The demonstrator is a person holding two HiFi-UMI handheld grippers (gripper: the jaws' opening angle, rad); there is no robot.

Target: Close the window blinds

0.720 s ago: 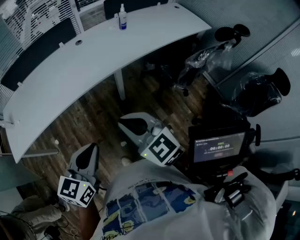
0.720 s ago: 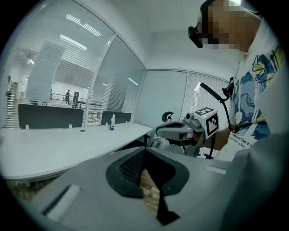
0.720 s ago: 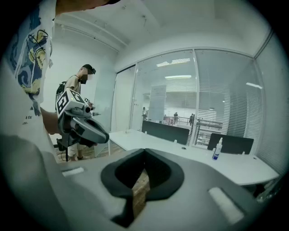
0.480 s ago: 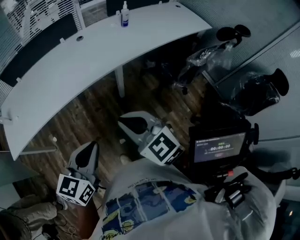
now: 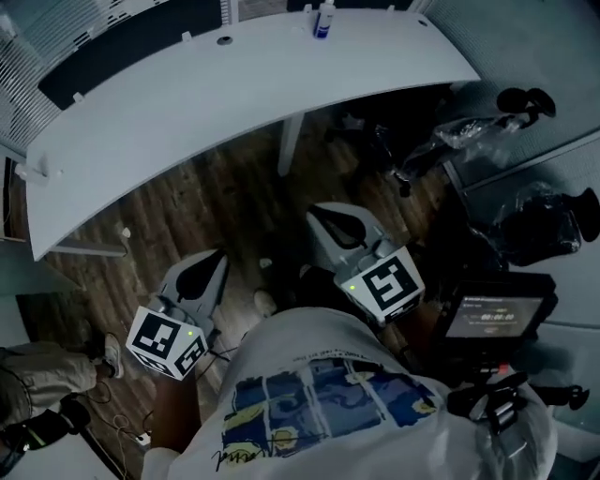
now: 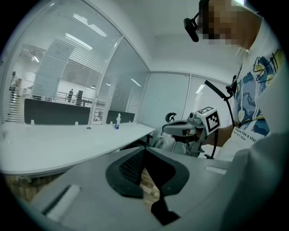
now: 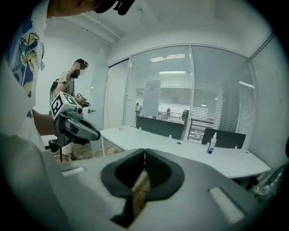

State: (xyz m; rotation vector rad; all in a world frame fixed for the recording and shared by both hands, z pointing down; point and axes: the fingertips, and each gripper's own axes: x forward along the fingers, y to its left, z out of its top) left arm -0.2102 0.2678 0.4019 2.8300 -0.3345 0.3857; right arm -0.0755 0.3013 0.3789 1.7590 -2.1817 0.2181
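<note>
The window blinds (image 7: pixel 224 106) hang behind the glass wall past the white desk, and they also show as slats in the left gripper view (image 6: pixel 67 61). In the head view, my left gripper (image 5: pixel 217 256) and right gripper (image 5: pixel 317 212) are held low in front of my body, over the wood floor and short of the desk. Both are shut with nothing between the pads. Each gripper view looks over its own closed jaws, the left gripper (image 6: pixel 145 150) and the right gripper (image 7: pixel 144 151). Neither gripper is near the blinds.
A curved white desk (image 5: pixel 187 112) spans the room, with a spray bottle (image 5: pixel 324 19) at its far edge. Plastic-wrapped office chairs (image 5: pixel 525 220) stand at the right. Another person (image 7: pixel 71 90) stands at the left. A small screen (image 5: pixel 492 314) hangs at my chest.
The head view has swung left: the desk and bottle have slid to the right in frame, and both grippers with them. A person's leg has appeared at the lower left. The jaws stay shut.
</note>
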